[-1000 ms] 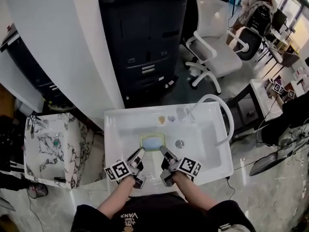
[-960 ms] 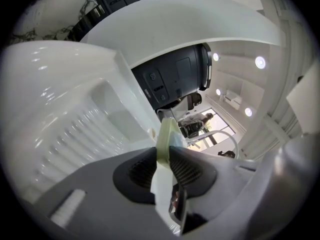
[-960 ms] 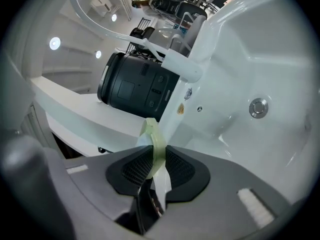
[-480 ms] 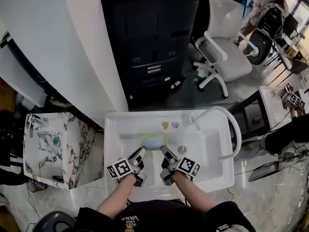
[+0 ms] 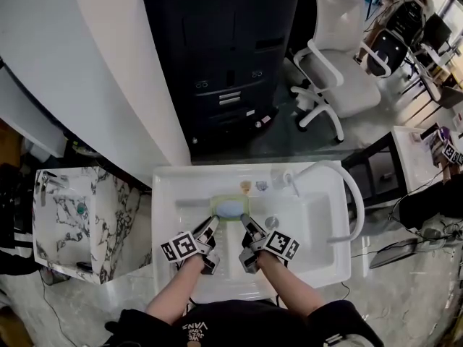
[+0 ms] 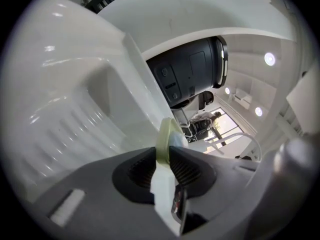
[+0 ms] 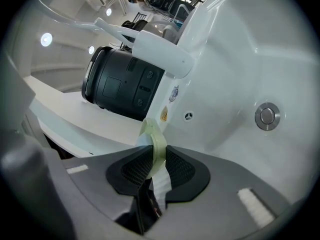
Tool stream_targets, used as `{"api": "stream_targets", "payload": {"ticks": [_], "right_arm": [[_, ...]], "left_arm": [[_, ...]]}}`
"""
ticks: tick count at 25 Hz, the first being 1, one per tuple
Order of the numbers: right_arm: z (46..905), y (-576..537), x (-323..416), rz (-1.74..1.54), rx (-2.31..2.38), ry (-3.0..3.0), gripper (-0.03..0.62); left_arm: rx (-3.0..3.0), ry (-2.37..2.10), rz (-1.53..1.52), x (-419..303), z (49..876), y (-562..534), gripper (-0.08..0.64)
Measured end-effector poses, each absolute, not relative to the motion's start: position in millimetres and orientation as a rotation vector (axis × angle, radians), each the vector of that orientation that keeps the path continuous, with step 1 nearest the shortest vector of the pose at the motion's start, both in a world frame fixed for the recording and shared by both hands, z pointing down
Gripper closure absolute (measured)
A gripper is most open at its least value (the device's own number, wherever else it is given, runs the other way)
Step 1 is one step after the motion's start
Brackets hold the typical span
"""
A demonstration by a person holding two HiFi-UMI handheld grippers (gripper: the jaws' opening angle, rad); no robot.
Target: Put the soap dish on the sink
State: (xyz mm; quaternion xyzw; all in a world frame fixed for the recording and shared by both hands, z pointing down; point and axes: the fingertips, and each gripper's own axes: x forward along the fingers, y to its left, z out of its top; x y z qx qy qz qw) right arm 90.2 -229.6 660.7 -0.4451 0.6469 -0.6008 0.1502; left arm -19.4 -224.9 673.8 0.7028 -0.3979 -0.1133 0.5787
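Gripping soap dish [image 7: 154, 141] edges, left gripper [image 5: 212, 224], right gripper [image 5: 246, 224] (one each side), over white sink [image 5: 163, 194].

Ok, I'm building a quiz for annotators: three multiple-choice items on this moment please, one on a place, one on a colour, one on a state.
1. Where is the dish? A) on the chair B) at the sink C) on the counter
2. What colour is the soap? A) blue B) red C) black
3. How do the left gripper's jaws stand? A) wide open, empty B) shut on the faucet C) shut on the dish's rim
Key: B, the head view shows it within the basin; A, a blue bar lies in the dish; C, it pinches the pale green rim.
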Motion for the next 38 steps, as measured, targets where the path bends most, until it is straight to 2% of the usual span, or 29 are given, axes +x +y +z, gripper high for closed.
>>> {"api": "stream_targets", "payload": {"ticks": [16, 38], "right_arm": [[682, -252, 101, -1.781, -1.303, 1.791, 0.514], [666, -271, 115, -1.645, -1.316, 1.919, 0.494]], "left_arm": [[1.56, -0.971, -0.238, -10, 691, -247, 0.439], [1.428, -1.023, -0.36, -9, 689, -266, 0.439]]}}
